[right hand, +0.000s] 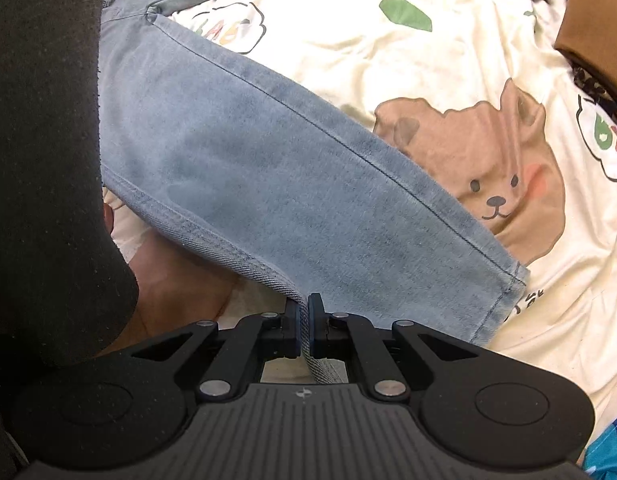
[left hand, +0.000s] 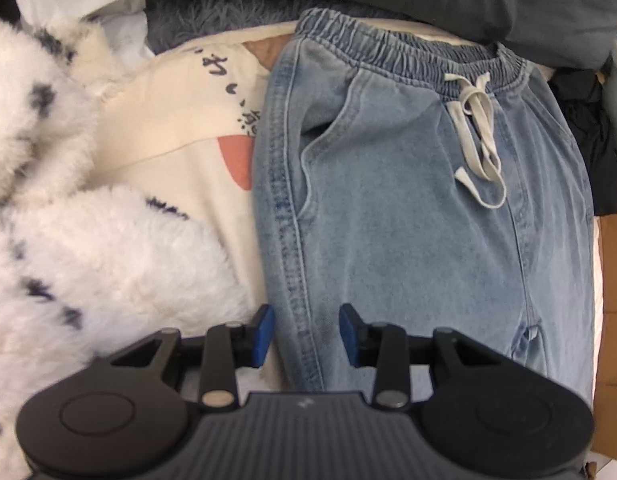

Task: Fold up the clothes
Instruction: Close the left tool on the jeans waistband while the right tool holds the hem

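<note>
Right wrist view: my right gripper (right hand: 303,330) is clamping the jeans (right hand: 268,168) at the leg hem, fold barely starting. My left gripper (left hand: 306,334) is hanging apart over the side seam, gripping nothing. Fluffy blanket (left hand: 88,248) is crowding the left; the bear sheet (right hand: 488,168) is lying underneath.

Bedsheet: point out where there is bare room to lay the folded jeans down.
Free: the printed sheet right of the jeans leg, around the bear print, up to the brown cloth. Crowded: left of the jeans waistband, where the fluffy white blanket and cream shirt lie.
</note>
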Motion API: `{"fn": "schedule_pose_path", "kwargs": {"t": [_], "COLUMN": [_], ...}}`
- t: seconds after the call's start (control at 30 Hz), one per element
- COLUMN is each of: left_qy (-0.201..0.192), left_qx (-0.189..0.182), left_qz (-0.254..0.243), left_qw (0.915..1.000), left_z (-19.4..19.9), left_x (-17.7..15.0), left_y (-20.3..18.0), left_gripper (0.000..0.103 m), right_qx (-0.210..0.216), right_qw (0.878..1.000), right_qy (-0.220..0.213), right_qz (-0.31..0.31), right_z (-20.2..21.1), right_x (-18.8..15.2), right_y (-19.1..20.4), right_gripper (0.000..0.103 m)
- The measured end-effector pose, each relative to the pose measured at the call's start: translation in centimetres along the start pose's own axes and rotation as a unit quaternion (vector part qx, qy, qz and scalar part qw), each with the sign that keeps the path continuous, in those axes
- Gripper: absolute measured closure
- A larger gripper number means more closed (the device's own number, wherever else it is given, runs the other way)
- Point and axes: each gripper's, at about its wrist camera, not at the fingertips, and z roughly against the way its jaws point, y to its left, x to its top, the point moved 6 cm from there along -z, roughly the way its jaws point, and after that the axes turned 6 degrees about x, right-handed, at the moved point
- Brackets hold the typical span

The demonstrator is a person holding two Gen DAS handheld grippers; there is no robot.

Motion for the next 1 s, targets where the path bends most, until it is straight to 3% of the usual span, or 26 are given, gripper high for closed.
{"fn": "schedule_pose_path", "kwargs": {"t": [0.2,0.37,0.47,0.53,0.6,0.8,0.93,1.0], "left_qy": [-0.017,-0.037,-0.046,-0.05,-0.05,-0.041,-0.035,-0.034], "left_qx": [-0.011,-0.064,-0.096,-0.107,-0.106,-0.09,-0.081,-0.076], "left_qz": [0.02,0.063,0.067,0.068,0.076,0.085,0.092,0.087], "left_qw": [0.9996,0.9953,0.9921,0.9907,0.9902,0.9915,0.9918,0.9928], "left_z": [-1.2,-0.8,-0.2,0.0,-0.2,-1.1,-1.4,-1.3], "left_x": [-0.1,0.0,0.0,0.1,0.2,0.4,0.6,0.6], "left_y": [0.0,0.7,0.8,0.9,1.1,1.4,1.6,1.4], "left_gripper": [0.057,0.064,0.066,0.073,0.079,0.079,0.095,0.096], "right_qx": [-0.01,-0.016,-0.019,-0.02,-0.021,-0.023,-0.023,-0.022], "right_qw": [1.0,1.0,1.0,1.0,1.0,1.0,1.0,1.0], "right_qy": [-0.003,-0.004,-0.005,-0.004,-0.003,-0.008,-0.013,-0.014], "right_qz": [0.007,0.006,0.003,0.003,0.004,0.004,0.002,0.001], "right_z": [0.5,0.8,0.9,0.9,1.0,1.1,1.1,1.2], "right_x": [0.8,1.0,0.9,0.9,0.8,1.1,1.1,1.1], "right_y": [0.0,0.1,0.2,0.2,0.2,0.3,0.2,0.2], "right_gripper": [0.103,0.102,0.102,0.102,0.102,0.102,0.102,0.102]}}
